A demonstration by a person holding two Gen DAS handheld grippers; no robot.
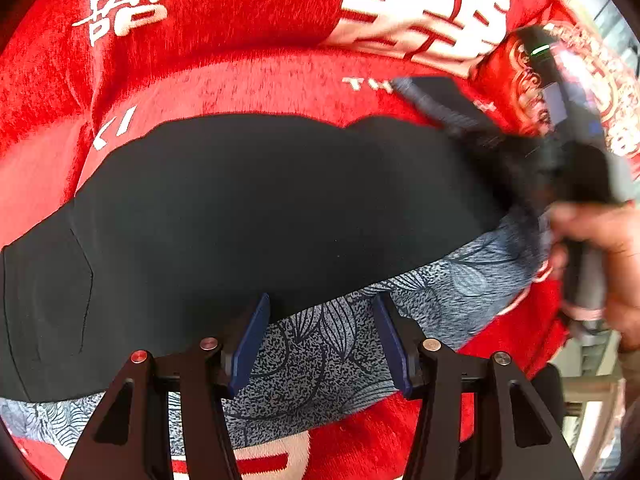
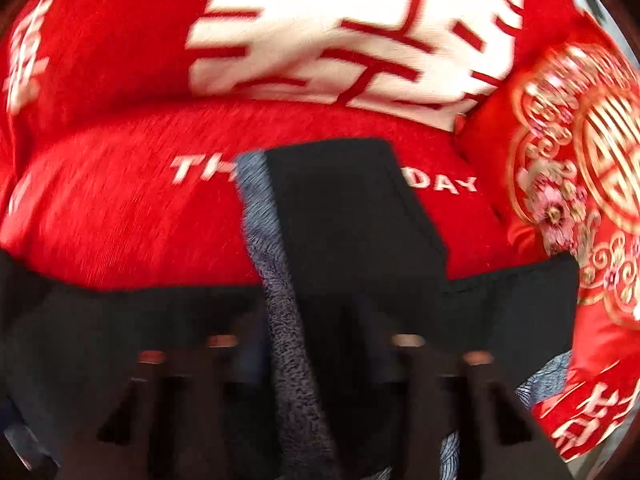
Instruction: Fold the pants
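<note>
The pants (image 1: 256, 204) are black outside with a grey leaf-patterned side (image 1: 320, 352), lying across a red blanket (image 1: 240, 76). My left gripper (image 1: 320, 344) is open and empty, its blue pads just above the patterned edge. The right gripper (image 1: 560, 152) shows blurred in the left wrist view, held by a hand (image 1: 600, 240) at the pants' right end, lifting a flap of cloth. In the right wrist view a raised fold of the pants (image 2: 340, 220) hangs in front of my blurred right gripper (image 2: 316, 344), which seems shut on it.
The red blanket (image 2: 120, 208) carries large white characters (image 2: 352, 32) and the word DAY. A red embroidered cushion (image 2: 580, 184) lies at the right. The bed's edge and some furniture (image 1: 592, 380) show at lower right.
</note>
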